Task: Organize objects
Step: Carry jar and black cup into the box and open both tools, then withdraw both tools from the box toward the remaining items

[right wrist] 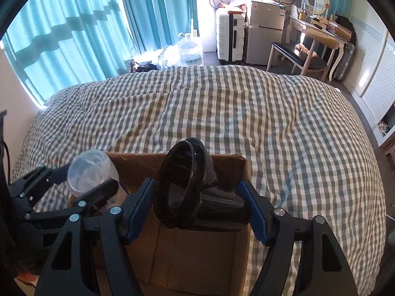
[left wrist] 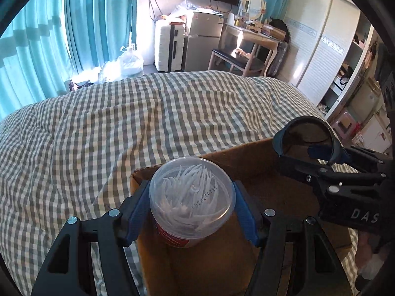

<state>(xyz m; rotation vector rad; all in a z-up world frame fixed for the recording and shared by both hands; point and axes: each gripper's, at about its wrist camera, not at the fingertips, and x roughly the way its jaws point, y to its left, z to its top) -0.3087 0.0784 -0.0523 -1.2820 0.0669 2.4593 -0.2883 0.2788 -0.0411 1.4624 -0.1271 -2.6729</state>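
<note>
My left gripper (left wrist: 192, 209) is shut on a clear plastic tub of white picks (left wrist: 192, 198) with a red label, held over an open cardboard box (left wrist: 259, 162) on the bed. My right gripper (right wrist: 197, 209) is shut on a dark object with a round black ring (right wrist: 181, 185), also over the box (right wrist: 197, 259). In the left wrist view the right gripper (left wrist: 318, 148) and its black ring (left wrist: 306, 135) show at the right. In the right wrist view the left gripper (right wrist: 81, 180) and the tub (right wrist: 91, 172) show at the left.
The box sits on a grey-and-white checked bed cover (left wrist: 123, 123). Beyond the bed stand teal curtains (left wrist: 37, 37), a white suitcase (left wrist: 169, 46), a small fridge (left wrist: 203, 39), a dressing table with a bench (left wrist: 246, 49) and a wardrobe (left wrist: 313, 49).
</note>
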